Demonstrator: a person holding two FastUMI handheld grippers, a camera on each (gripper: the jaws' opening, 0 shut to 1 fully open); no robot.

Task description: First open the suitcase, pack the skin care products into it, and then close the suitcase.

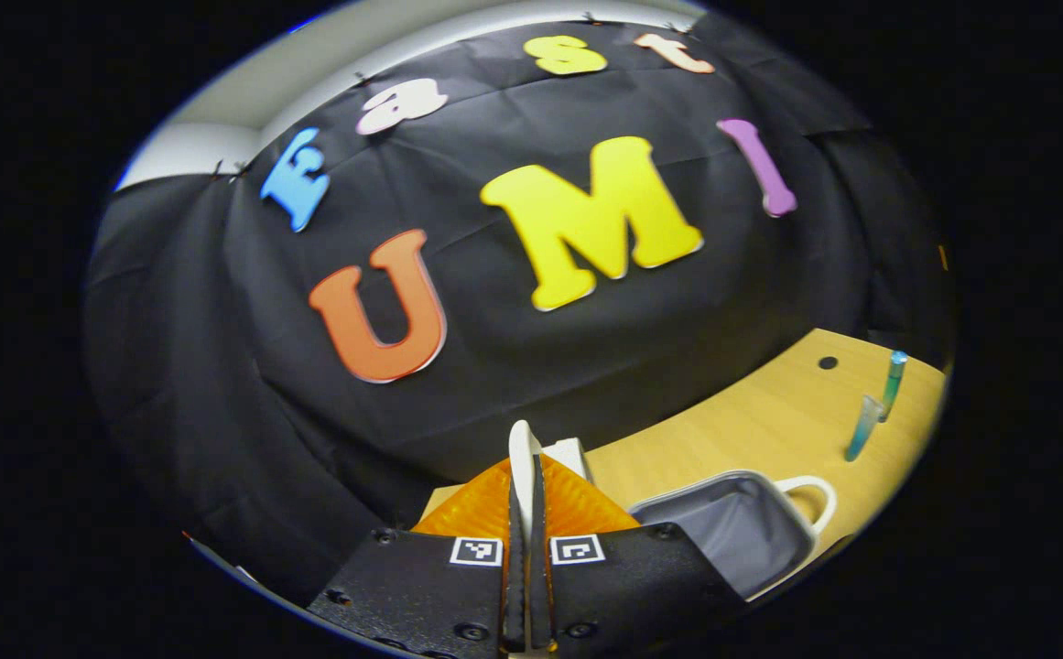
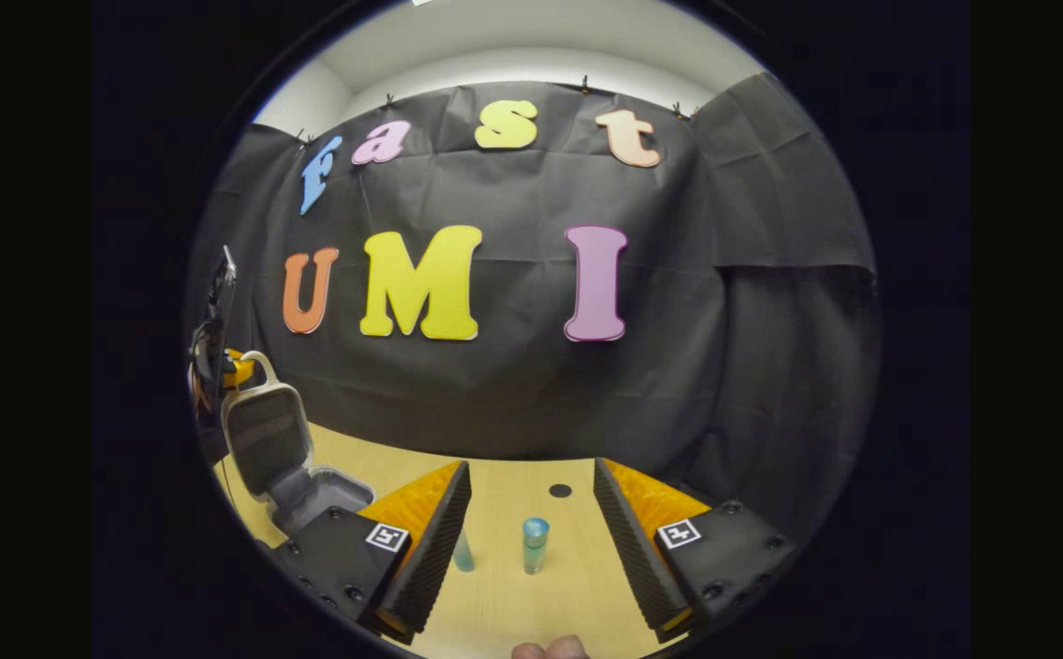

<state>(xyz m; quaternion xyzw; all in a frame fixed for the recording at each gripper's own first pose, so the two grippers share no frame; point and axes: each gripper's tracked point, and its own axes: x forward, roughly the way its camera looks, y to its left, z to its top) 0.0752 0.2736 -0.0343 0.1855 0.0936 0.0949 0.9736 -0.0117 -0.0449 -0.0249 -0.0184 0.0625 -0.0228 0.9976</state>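
Note:
The small white suitcase (image 2: 288,458) stands open at the left of the right gripper view, its lid (image 2: 261,430) raised upright with the handle (image 2: 256,361) on top. My left gripper (image 1: 524,458) is shut on a thin white edge of the lid, whose grey lining (image 1: 732,526) and handle (image 1: 815,494) lie just to the right. Two teal skin care bottles (image 1: 893,380) (image 1: 863,426) stand on the wooden table. My right gripper (image 2: 531,469) is open low over the table. One bottle (image 2: 535,543) stands upright between its fingers, touching neither. The other bottle (image 2: 463,551) is half hidden behind the left finger.
The wooden table (image 2: 513,604) runs back to the black cloth wall. A small dark round hole (image 2: 560,491) sits in the tabletop beyond the bottles. A fingertip of the person's hand (image 2: 549,648) shows at the bottom edge.

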